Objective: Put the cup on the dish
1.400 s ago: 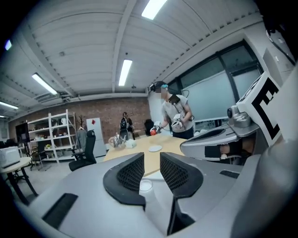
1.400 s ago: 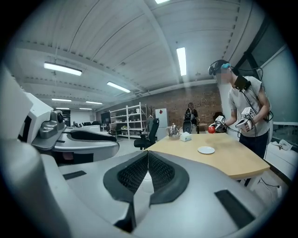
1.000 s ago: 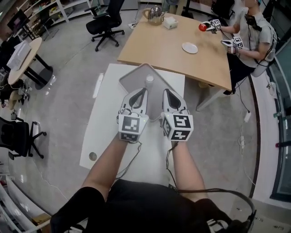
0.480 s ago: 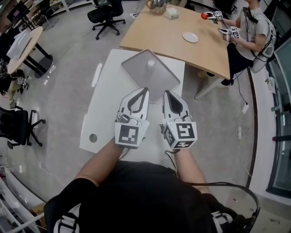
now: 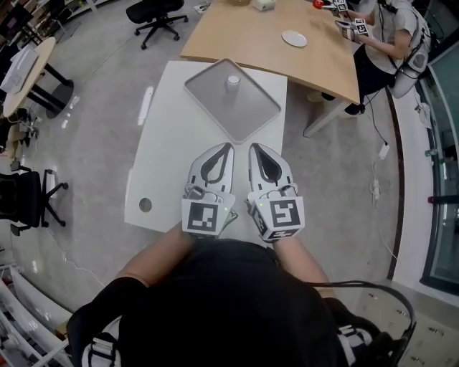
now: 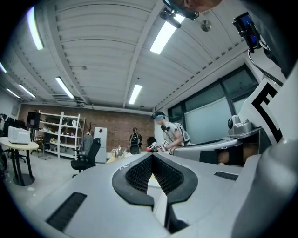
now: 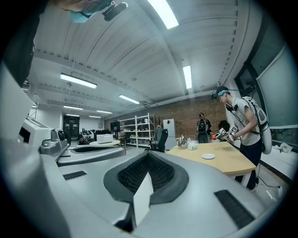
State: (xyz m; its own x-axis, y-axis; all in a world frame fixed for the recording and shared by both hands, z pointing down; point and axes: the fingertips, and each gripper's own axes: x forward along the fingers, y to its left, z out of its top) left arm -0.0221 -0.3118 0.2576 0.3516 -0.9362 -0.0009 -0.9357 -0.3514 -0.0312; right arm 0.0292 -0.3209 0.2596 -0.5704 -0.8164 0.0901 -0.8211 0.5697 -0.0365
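Note:
A small pale cup [image 5: 232, 81] stands upright on a grey tray [image 5: 247, 115] at the far end of the white table [image 5: 168, 143]. A white dish [image 5: 294, 39] lies on the wooden table beyond, and the right gripper view also shows this dish [image 7: 208, 156]. My left gripper [image 5: 227, 146] and right gripper [image 5: 253, 147] sit side by side over the table's near edge, close to my body and well short of the tray. Both are shut with nothing between the jaws. Each gripper view shows its own jaw tips meeting, the left gripper [image 6: 152, 156] and the right gripper [image 7: 148, 154].
At the wooden table [image 5: 251, 36] another person [image 5: 384, 32] holds two grippers and a red object. A black office chair [image 5: 154, 14] stands at the far left. A round table [image 5: 25, 68] and another chair [image 5: 25, 201] are on the left. The white table has a cable hole [image 5: 145, 205].
Both grippers have drawn back toward my body, from the tray's near edge to the table's near edge. The tray and cup now lie farther ahead of them. Both stayed shut.

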